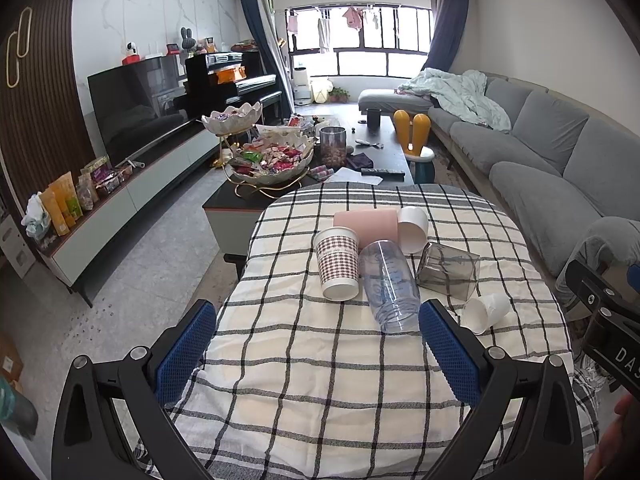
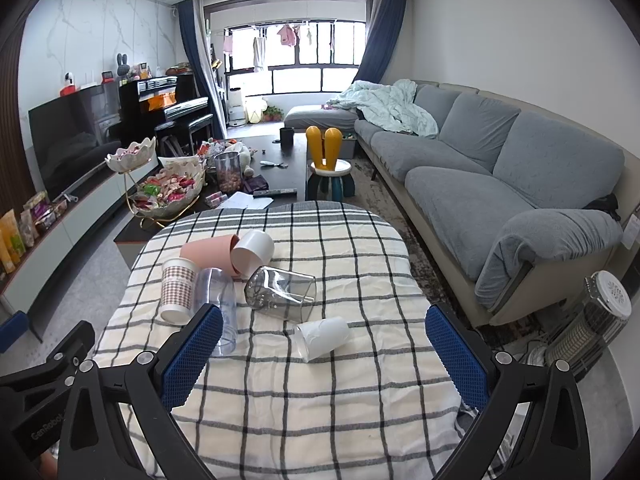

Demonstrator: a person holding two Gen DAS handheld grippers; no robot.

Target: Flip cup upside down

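Cups: we see six lying on their sides mid-surface — a checked paper cup (image 1: pixel 337 263), a clear bluish tumbler (image 1: pixel 390 286), a pink cup (image 1: pixel 366 226), a white cup (image 1: pixel 413 229), a smoky grey square tumbler (image 1: pixel 448 270) and a small white cup (image 2: pixel 323 338) nearest us.
Risk: we judge the round walls may roll on the soft cloth if nudged; the touching cluster could scatter.
Materials: slick plastic, thin crushable paper, wrinkled checked cloth (image 1: pixel 320 380) over the surface.
Left gripper (image 1: pixel 316 354): fingers spread, empty.
Right gripper (image 2: pixel 324 358): fingers spread, empty, facing the small white cup.
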